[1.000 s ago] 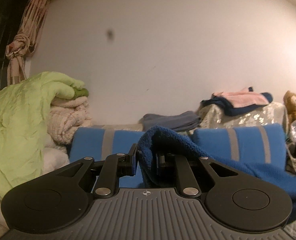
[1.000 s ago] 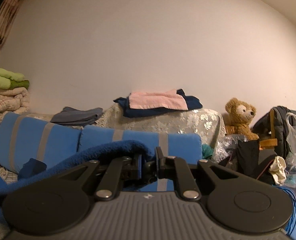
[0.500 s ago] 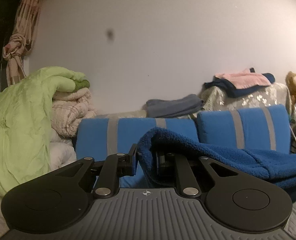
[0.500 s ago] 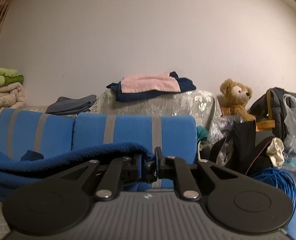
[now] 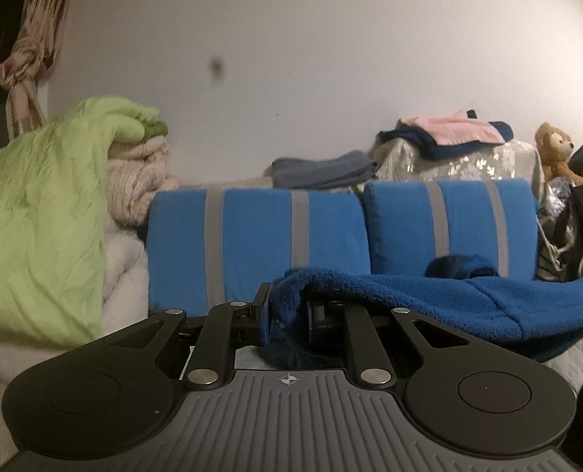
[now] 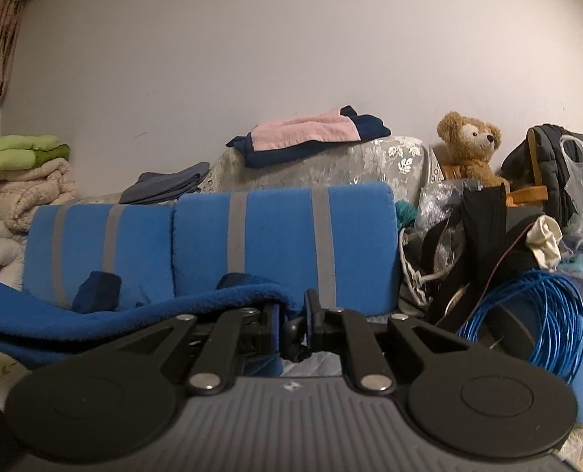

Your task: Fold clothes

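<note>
My left gripper (image 5: 287, 316) is clamped on a fold of the one deep-blue fleece garment (image 5: 429, 295); the cloth runs off to the lower right of that frame. My right gripper (image 6: 291, 320) pinches the same garment's other end, jaws nearly together, fleece (image 6: 94, 314) trailing to the lower left. The garment hangs slack between my two grippers, low in both frames.

Counts, centre of frame: two blue cushions with grey stripes (image 6: 283, 244), side by side. Behind them, one folded grey-blue cloth (image 6: 165, 187) and one silver floral cover (image 6: 330, 169) bearing one stack, pink towel on navy (image 6: 307, 135).

Left edge: one pile of bedding, lime-green quilt (image 5: 35, 216) over cream blankets (image 5: 134, 181).

Right side: one brown teddy bear (image 6: 468, 145), one dark backpack (image 6: 547, 165), one clear plastic bag (image 6: 582, 173), contents unreadable, one coil of blue cable (image 6: 535, 314).
</note>
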`<state>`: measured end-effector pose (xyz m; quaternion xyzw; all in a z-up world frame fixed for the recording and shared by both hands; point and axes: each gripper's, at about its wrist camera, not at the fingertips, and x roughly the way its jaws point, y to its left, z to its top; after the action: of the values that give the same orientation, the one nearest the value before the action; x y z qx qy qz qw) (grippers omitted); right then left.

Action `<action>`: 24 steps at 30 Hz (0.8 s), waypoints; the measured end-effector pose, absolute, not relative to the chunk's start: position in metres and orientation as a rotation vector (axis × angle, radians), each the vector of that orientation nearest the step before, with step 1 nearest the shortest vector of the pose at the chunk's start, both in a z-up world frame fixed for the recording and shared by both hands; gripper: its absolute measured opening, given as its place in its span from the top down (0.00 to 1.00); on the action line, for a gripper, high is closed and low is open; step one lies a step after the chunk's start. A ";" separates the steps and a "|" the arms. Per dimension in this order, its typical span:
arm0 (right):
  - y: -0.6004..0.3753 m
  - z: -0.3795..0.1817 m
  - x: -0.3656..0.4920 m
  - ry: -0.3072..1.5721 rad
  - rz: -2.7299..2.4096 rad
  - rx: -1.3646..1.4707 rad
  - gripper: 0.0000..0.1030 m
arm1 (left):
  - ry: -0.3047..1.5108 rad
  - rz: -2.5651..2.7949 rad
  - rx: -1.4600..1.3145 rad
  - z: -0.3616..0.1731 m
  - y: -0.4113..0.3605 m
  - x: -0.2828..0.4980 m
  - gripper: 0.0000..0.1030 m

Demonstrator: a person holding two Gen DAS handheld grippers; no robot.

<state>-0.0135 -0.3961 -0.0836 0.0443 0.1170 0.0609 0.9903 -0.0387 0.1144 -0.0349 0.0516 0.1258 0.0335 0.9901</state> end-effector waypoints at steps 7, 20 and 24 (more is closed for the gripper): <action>-0.397 -0.087 -0.056 0.215 0.146 0.106 0.89 | 0.241 0.093 0.066 -0.038 0.113 -0.081 0.84; -0.404 -0.074 -0.148 0.162 0.160 0.092 0.89 | 0.148 0.070 0.044 -0.043 0.113 -0.158 0.84; -0.403 -0.091 -0.155 0.252 0.168 0.081 0.89 | 0.236 0.051 0.031 -0.066 0.118 -0.168 0.84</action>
<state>-0.1549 -0.4028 -0.0906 0.0404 0.1254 0.0836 0.9878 -0.1677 0.1177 -0.0655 0.0154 0.1179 0.0252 0.9926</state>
